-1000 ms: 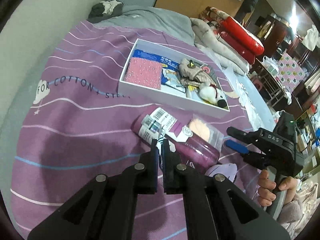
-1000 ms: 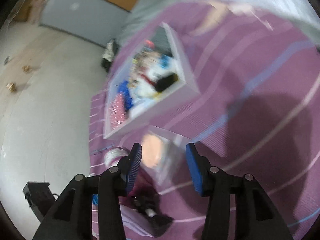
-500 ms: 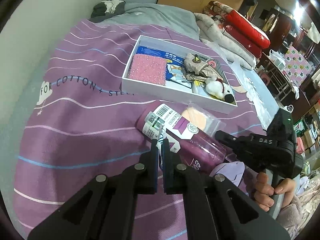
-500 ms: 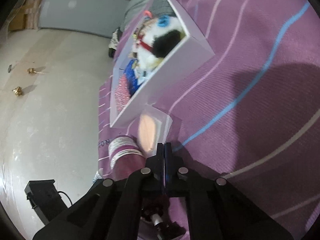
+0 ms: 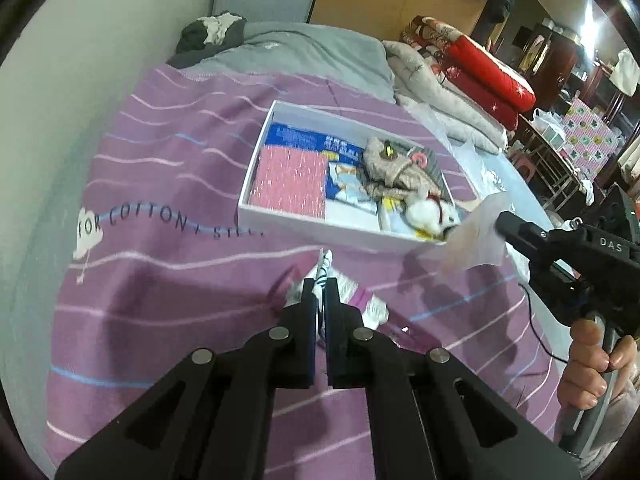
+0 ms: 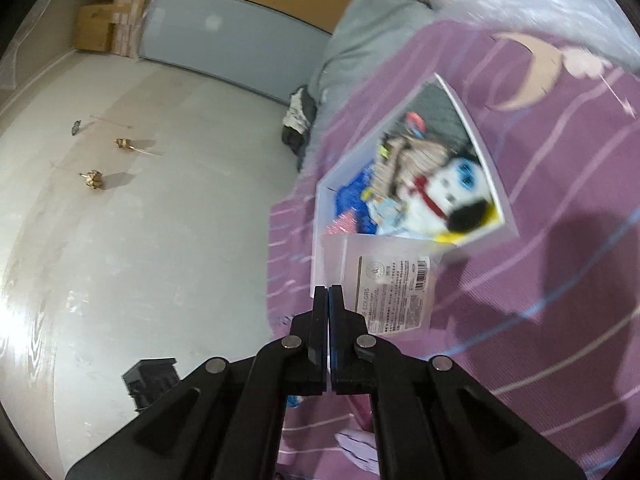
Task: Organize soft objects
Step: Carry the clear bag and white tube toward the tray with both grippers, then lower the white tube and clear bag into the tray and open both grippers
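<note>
Only right view shows label on clear packet [image 6: 384, 280] clamped in right tongs [image 6: 329, 294]; left tongs [image 5: 319, 286] pinch wrapper [image 5: 325, 264].

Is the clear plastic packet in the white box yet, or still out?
Still out. The right gripper pinches the packet's corner, and it hangs in the air near the white box's front wall.

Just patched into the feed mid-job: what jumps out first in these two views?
The white box in the middle of the purple bedspread draws the eye: it holds a pink cloth and a white plush dog. At its near right corner, the right gripper is shut on a clear packet, lifted off the bed. The left gripper pinches another packet's edge.
</note>
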Motion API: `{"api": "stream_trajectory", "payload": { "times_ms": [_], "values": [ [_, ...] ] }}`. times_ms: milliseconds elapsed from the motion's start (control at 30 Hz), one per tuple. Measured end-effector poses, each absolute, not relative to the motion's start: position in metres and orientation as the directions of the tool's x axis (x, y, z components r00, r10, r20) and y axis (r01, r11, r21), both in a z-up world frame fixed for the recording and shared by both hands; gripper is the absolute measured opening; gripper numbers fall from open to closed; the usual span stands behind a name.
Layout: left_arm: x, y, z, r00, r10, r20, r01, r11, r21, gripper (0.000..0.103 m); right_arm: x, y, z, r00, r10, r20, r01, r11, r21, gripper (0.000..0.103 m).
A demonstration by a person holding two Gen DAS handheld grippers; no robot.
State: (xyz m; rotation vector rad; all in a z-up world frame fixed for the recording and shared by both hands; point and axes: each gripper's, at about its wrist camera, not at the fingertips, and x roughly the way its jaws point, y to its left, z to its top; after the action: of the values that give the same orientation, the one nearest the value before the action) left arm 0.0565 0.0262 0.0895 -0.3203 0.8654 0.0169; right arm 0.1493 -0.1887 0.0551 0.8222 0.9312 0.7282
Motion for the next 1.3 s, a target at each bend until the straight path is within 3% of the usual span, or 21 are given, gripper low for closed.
{"api": "stream_trajectory", "payload": {
  "times_ms": [300,667,967,1233,1300],
  "values": [
    [0.099,0.048,0.095,0.666,-0.211,-0.716,-0.092,0.929,-0.358,0.005,0.180,-0.162,0.069,0.375,0.833,-0.406,-0.235,0.509,0.828,0.000],
    [0.153,0.064,0.083,0.653,-0.190,-0.733,-0.080,0.945,-0.317,0.005,0.232,-0.112,0.047,0.269,0.846,-0.460,-0.289,0.527,0.799,0.000],
    [0.189,0.064,0.061,0.587,-0.158,-0.794,-0.047,0.972,-0.229,0.005,0.252,-0.124,0.003,0.229,0.707,-0.669,-0.262,0.707,0.657,0.000],
    [0.195,0.069,0.049,0.556,-0.096,-0.825,-0.068,0.985,-0.160,0.005,0.248,-0.091,0.009,0.225,0.522,-0.823,-0.445,0.806,0.390,0.000],
    [0.194,0.070,0.050,0.561,-0.075,-0.824,-0.079,0.987,-0.143,0.020,0.245,-0.080,0.013,0.235,0.476,-0.847,-0.494,0.809,0.318,0.000]
  ]
}}
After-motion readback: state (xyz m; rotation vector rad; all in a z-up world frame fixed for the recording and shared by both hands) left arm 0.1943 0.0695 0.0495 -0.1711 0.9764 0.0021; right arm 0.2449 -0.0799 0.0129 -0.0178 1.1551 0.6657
